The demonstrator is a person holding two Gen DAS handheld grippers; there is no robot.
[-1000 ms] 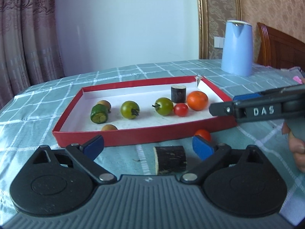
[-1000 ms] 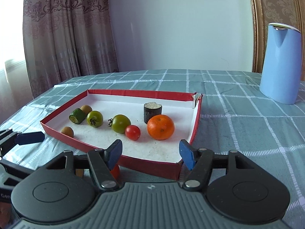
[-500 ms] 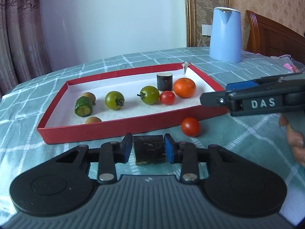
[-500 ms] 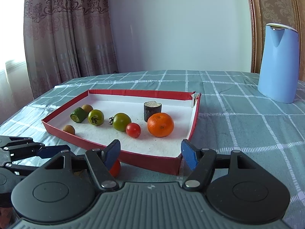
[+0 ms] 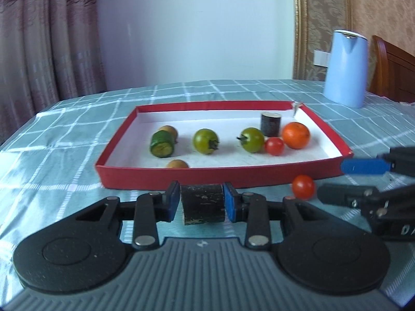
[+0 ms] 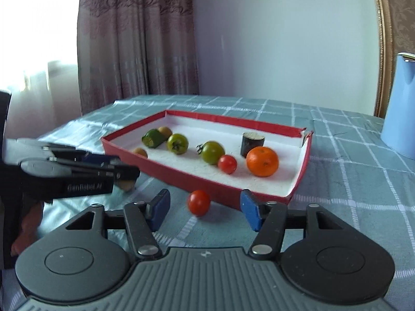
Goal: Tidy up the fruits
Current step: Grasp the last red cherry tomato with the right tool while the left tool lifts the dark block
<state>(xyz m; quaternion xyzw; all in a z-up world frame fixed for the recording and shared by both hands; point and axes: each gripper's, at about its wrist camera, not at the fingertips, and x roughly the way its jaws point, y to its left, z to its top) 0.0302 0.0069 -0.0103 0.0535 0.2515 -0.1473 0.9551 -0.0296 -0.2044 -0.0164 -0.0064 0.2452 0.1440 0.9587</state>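
A: So, reading from the left, what already sits in the red tray [image 5: 220, 178]?

B: A small brownish fruit [image 5: 170, 131] behind a cucumber piece [image 5: 161, 145], another brownish fruit [image 5: 177, 164] by the near wall, two green tomatoes [image 5: 206, 141], then a cherry tomato [image 5: 274, 146], a dark cylinder piece [image 5: 270, 124] and a mandarin [image 5: 295, 135] at the right end. That looks like most of the job done.

A: And what is left outside?

B: Two things on the worktop [image 5: 64, 134], just before the tray's near wall. The left gripper [image 5: 201, 203] has its fingers clenched on a dark cut cylinder [image 5: 202, 203], blue pads pressing both ends. I judge it only needs carrying over the wall.

A: And further right?

B: A loose red cherry tomato [image 6: 199, 202] lies near the tray's front. The right gripper [image 6: 205, 211] frames it; its fingers have just been narrowing, yet they stand clear on either side, touching nothing. So one piece is grasped, one waits, and neither is in the tray.
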